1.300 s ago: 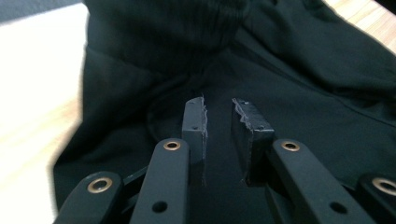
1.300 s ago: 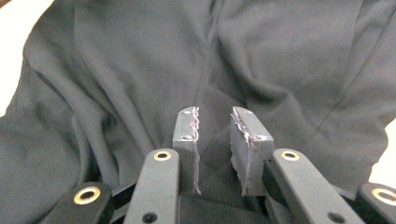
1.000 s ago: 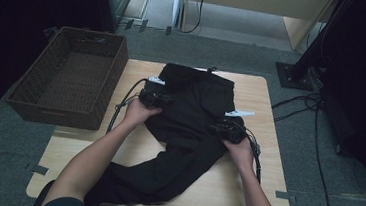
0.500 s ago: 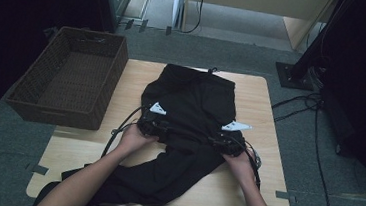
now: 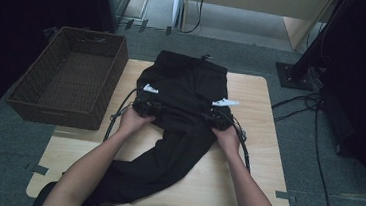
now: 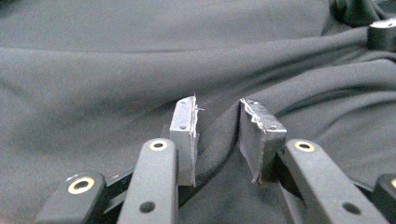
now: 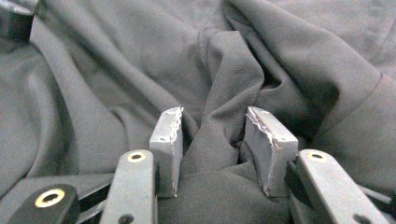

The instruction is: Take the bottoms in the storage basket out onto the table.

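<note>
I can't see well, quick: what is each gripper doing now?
Left gripper: closed on a fold of the black garment.
Right gripper: closed on a bunched fold of it.

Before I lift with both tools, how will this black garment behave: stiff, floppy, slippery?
Probably floppy: the black garment lies in soft folds and bunches into a ridge between the pads of the right tool. Likely light for its size, since thin cloth drapes flat on the table. The trailing leg would probably sag and drag when lifted.

The right gripper (image 7: 212, 149) has just been closing its grey pads (image 7: 169, 140) around a bunched fold of the black garment (image 7: 224, 79).
</note>
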Demonstrator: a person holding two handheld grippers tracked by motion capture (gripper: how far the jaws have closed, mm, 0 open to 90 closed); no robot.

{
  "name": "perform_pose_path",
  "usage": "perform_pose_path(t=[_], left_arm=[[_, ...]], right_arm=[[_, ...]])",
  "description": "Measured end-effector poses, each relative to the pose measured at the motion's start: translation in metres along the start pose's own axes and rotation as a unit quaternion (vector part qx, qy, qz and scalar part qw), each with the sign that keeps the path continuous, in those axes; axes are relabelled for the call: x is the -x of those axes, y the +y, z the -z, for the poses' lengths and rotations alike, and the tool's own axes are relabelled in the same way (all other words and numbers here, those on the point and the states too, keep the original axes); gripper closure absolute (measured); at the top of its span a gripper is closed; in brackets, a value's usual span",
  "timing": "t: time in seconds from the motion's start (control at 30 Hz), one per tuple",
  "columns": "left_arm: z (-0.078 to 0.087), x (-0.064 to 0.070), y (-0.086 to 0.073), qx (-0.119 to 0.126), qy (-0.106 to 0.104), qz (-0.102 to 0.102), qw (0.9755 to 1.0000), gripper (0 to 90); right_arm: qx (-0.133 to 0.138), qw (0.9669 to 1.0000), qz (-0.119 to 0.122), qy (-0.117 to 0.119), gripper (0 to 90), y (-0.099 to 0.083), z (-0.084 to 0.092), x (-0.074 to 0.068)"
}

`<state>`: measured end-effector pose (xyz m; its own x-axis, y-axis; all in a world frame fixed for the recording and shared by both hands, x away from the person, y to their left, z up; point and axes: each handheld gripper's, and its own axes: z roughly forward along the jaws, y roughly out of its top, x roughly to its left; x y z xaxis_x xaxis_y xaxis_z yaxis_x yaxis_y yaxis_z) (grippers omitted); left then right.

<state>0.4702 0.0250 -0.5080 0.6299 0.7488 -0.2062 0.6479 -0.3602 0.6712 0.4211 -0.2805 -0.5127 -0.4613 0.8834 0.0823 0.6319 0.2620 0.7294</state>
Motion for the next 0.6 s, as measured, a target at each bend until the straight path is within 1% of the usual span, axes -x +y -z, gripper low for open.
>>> perform_pose_path(t=[0.03, 0.07, 0.1, 0.17, 0.23, 0.27, 0.3, 0.37, 0.4, 0.43, 0.47, 0.5, 0.53, 0.57, 0.6], left_arm=[[-0.001, -0.004, 0.003, -0.001, 0.005, 0.0, 1.0, 67.1], [-0.002, -0.009, 0.006, -0.002, 0.012, -0.001, 0.9999, 67.1], [-0.003, -0.013, 0.009, 0.001, 0.021, 0.0, 0.9998, 66.5], [-0.005, -0.021, 0.013, 0.001, 0.022, 0.004, 0.9998, 66.4], [-0.005, -0.024, 0.015, 0.002, 0.033, 0.006, 0.9994, 64.6], [-0.005, -0.024, 0.015, 0.001, 0.033, 0.008, 0.9994, 63.8], [-0.004, -0.024, 0.016, 0.0, 0.031, 0.01, 0.9995, 62.8], [0.002, -0.022, 0.014, 0.014, 0.017, 0.018, 0.9996, 60.1], [0.004, -0.019, 0.013, 0.019, 0.013, 0.017, 0.9996, 59.1], [0.008, -0.016, 0.012, 0.021, 0.01, 0.013, 0.9996, 58.1], [0.011, -0.012, 0.011, 0.024, 0.006, 0.008, 0.9997, 57.7], [0.014, -0.008, 0.011, 0.028, 0.0, 0.004, 0.9996, 57.3], [0.02, 0.0, 0.01, 0.031, -0.013, -0.003, 0.9994, 56.8], [0.023, 0.005, 0.009, 0.033, -0.019, -0.009, 0.9992, 56.1], [0.023, 0.005, 0.009, 0.033, -0.019, -0.009, 0.9992, 55.8]], right_arm=[[0.004, 0.9999, -0.014, 0.001, 57.0, 0.006, -0.007, 0.003], [0.006, 0.9998, -0.021, 0.001, 57.0, 0.01, -0.011, 0.005], [0.009, 0.9997, -0.02, -0.001, 56.7, 0.014, -0.016, 0.005], [0.016, 0.9997, -0.005, -0.016, 54.5, 0.019, -0.024, 0.005], [0.02, 0.9992, 0.019, -0.03, 52.0, 0.022, -0.031, 0.005], [0.021, 0.9989, 0.022, -0.036, 51.8, 0.024, -0.033, 0.004], [0.016, 0.9989, 0.018, -0.039, 51.0, 0.025, -0.034, 0.003], [0.008, 0.9993, 0.01, -0.035, 50.2, 0.028, -0.031, 0.002], [0.01, 0.9994, 0.009, -0.032, 50.3, 0.029, -0.028, 0.001], [0.01, 0.9995, 0.008, -0.03, 50.6, 0.029, -0.024, 0.0], [0.019, 0.9993, 0.013, -0.03, 51.4, 0.029, -0.019, 0.0], [0.025, 0.9992, 0.012, -0.03, 51.6, 0.028, -0.014, -0.001], [0.032, 0.999, 0.013, -0.029, 51.8, 0.027, -0.007, -0.002], [0.041, 0.9989, 0.01, -0.02, 52.0, 0.024, 0.004, -0.006], [0.041, 0.9989, 0.01, -0.02, 52.0, 0.024, 0.004, -0.006]])
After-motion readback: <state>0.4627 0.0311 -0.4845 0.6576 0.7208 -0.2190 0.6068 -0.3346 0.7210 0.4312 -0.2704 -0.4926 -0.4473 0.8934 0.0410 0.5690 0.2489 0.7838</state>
